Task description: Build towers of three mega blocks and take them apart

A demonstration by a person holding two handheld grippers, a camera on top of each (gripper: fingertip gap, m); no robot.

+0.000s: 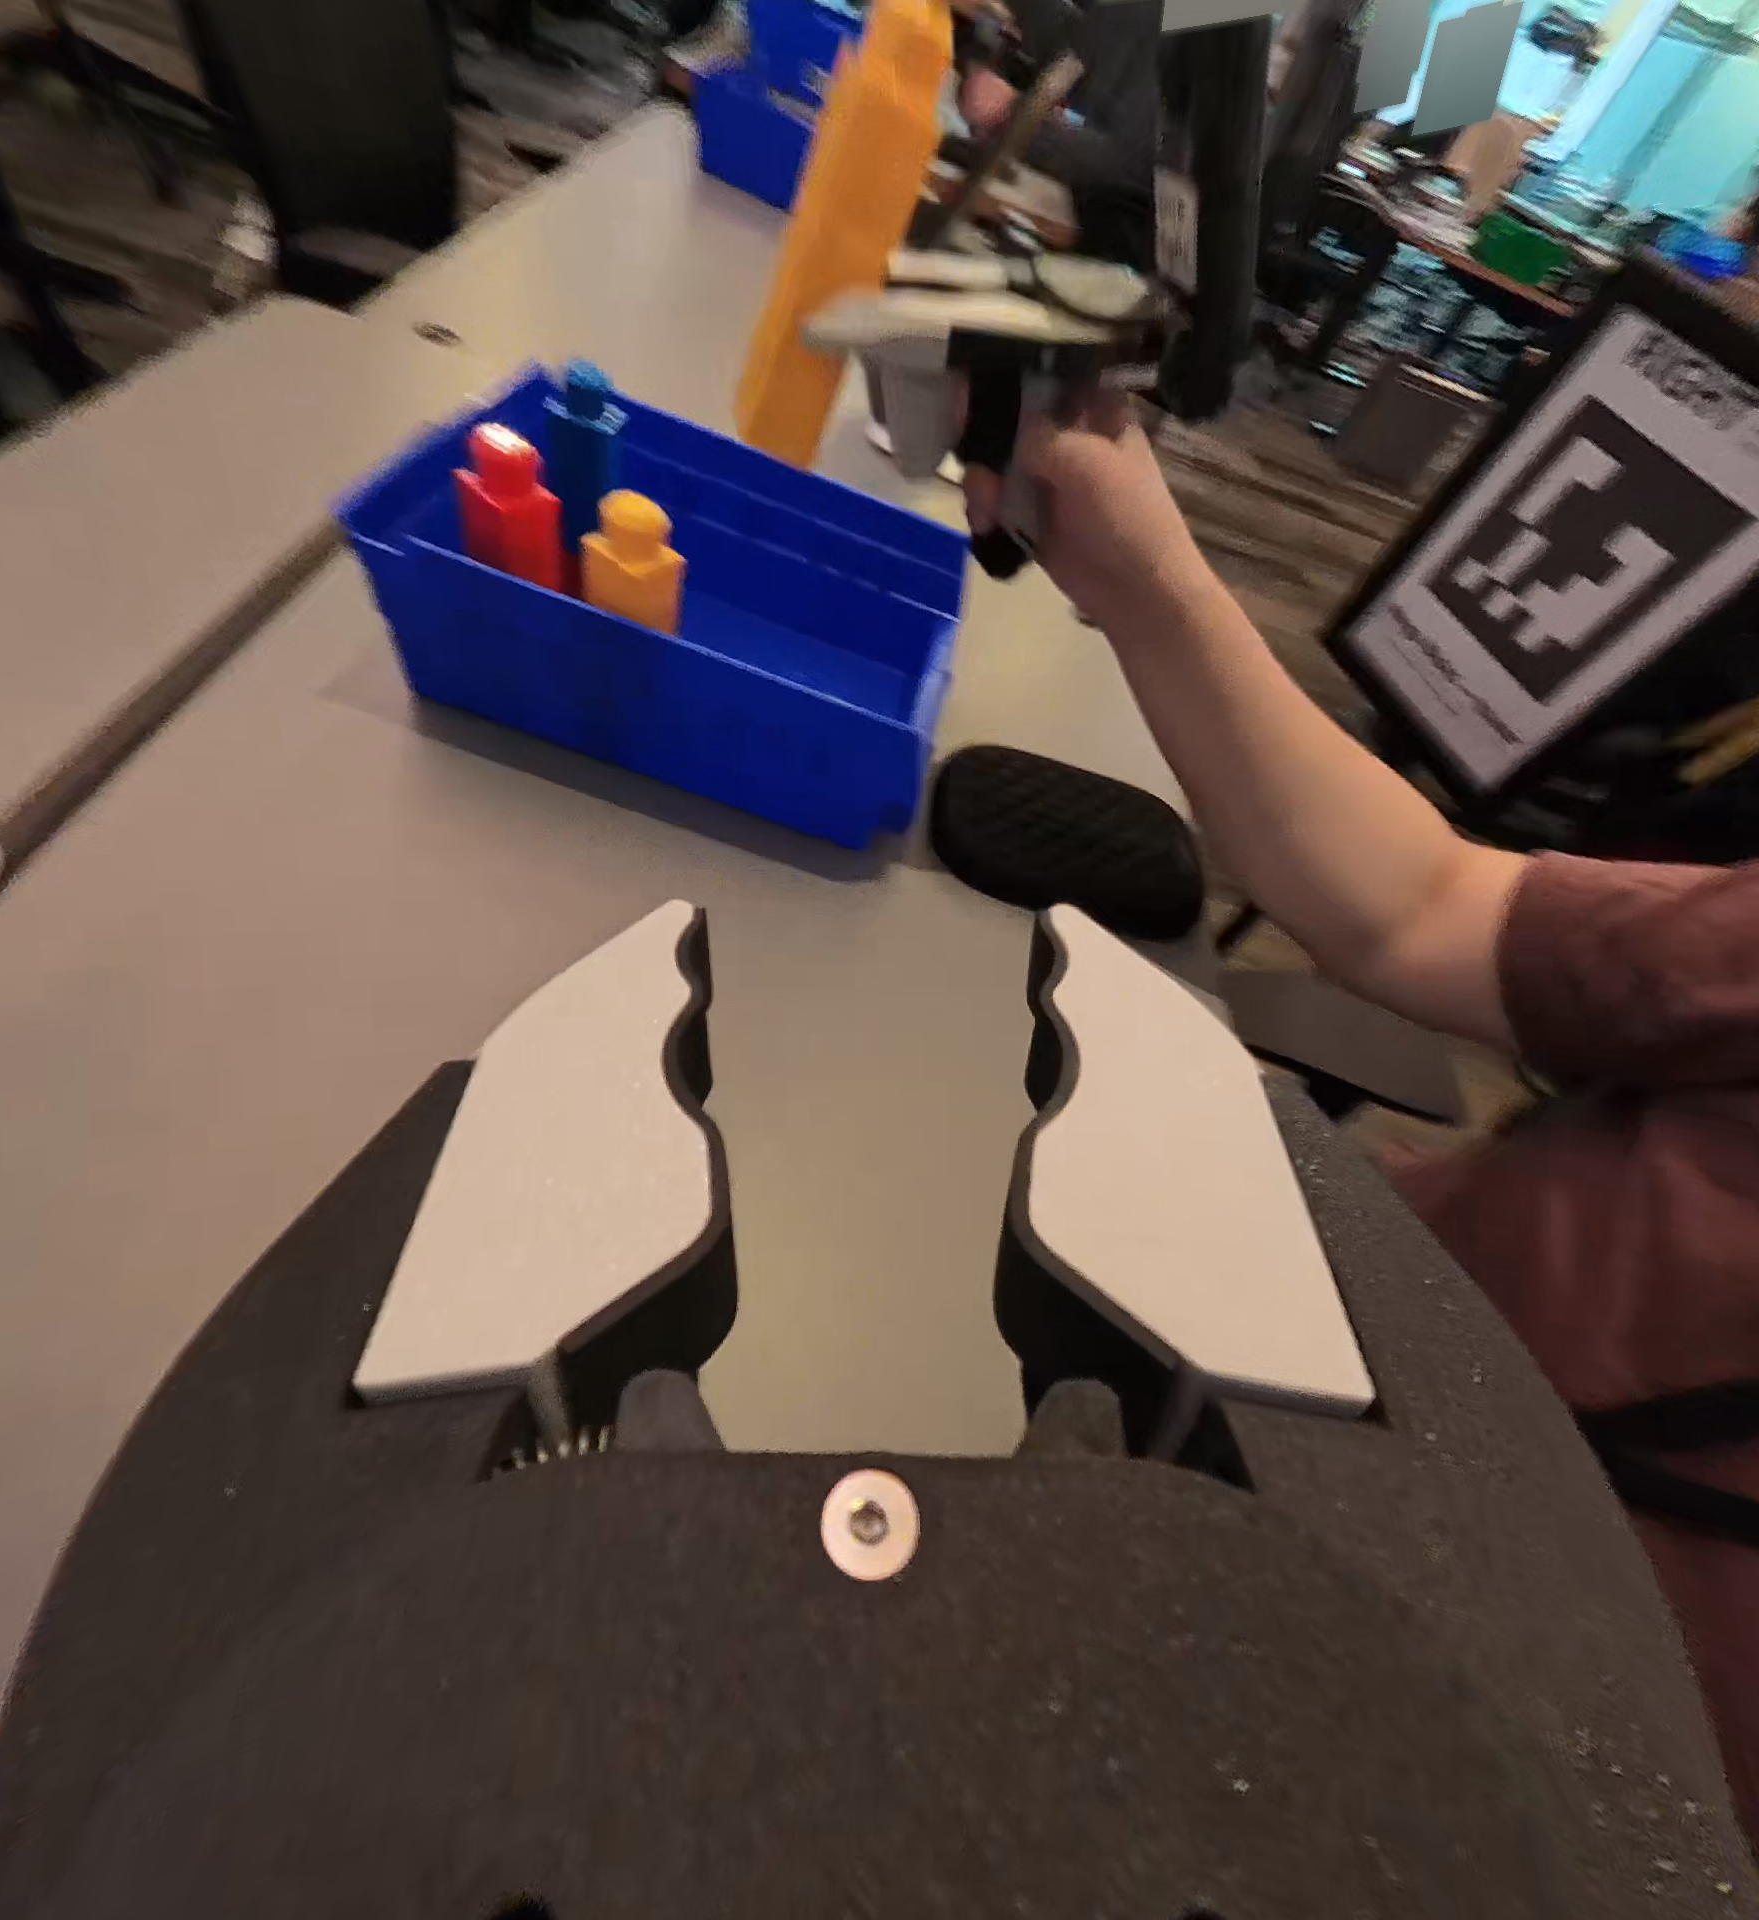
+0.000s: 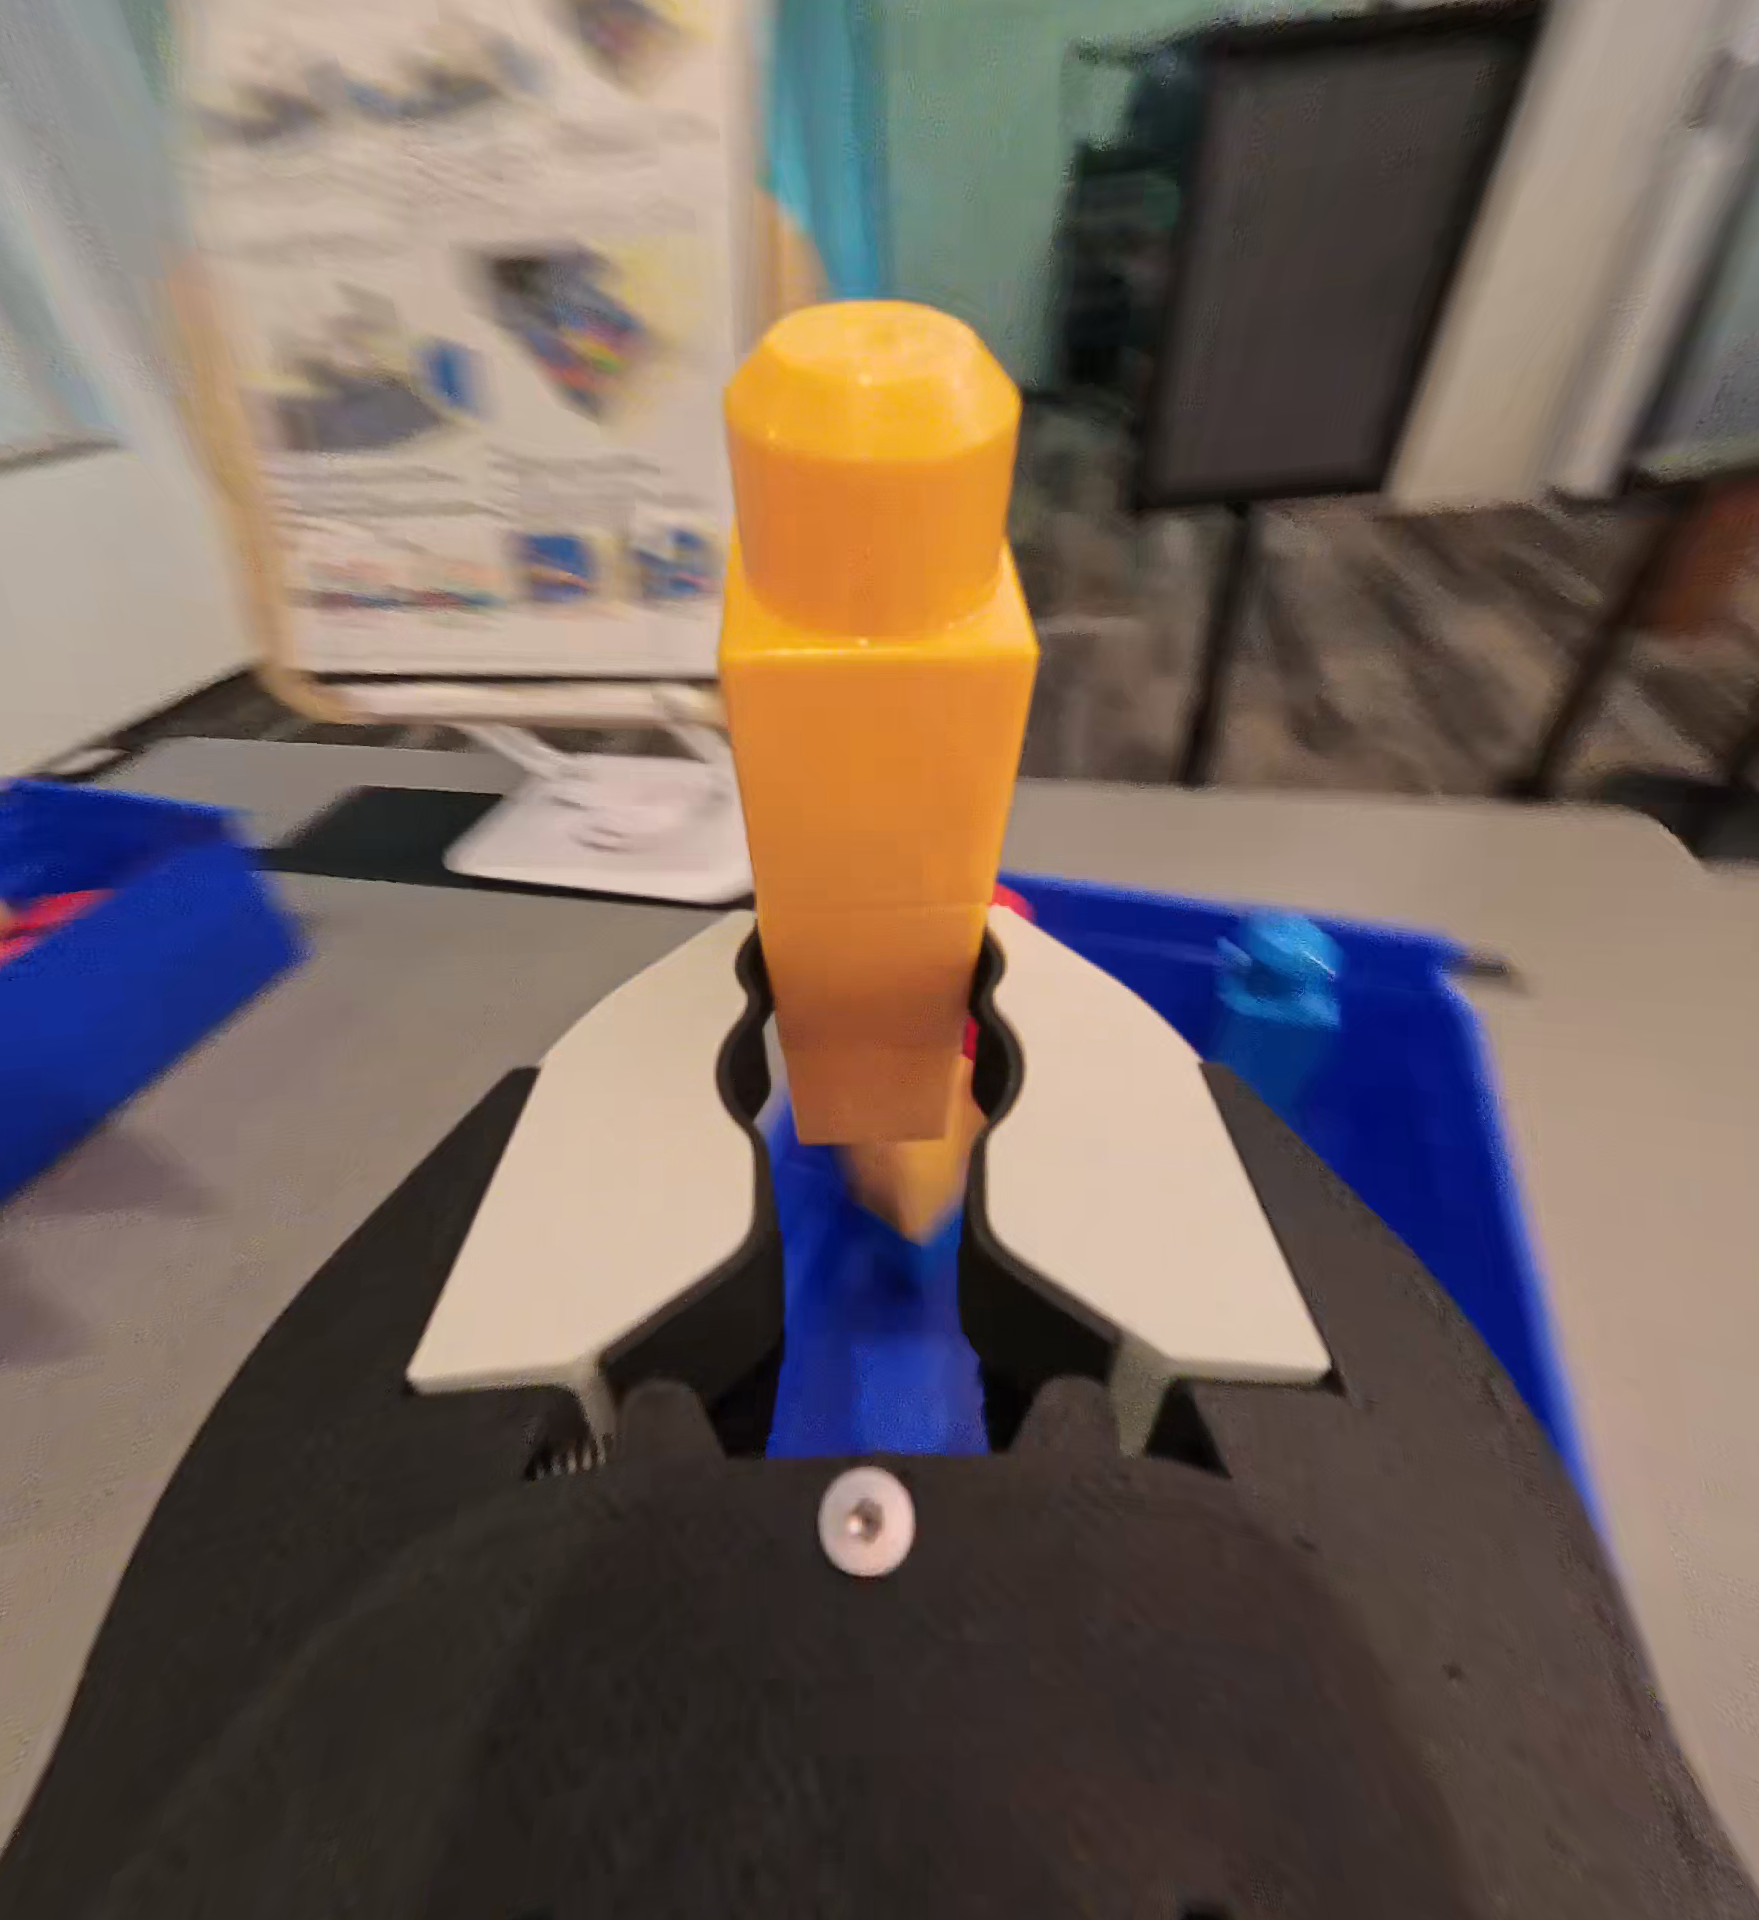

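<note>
**Q:** Two hand-held grippers, so which one has the tower?

**A:** Right hand-held gripper (image 2: 870, 1023) is clamped on the orange tower (image 2: 875, 790), long axis upright, over the blue bin (image 1: 667, 707). Left hand-held gripper (image 1: 870, 935) is spread, empty, nearer me. Bin at 11 o'clock holds red (image 1: 506, 509), blue (image 1: 584, 447) and orange blocks (image 1: 634, 566).

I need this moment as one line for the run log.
left tool: open, empty, over table | right tool: holds orange block tower above blue bin
</note>
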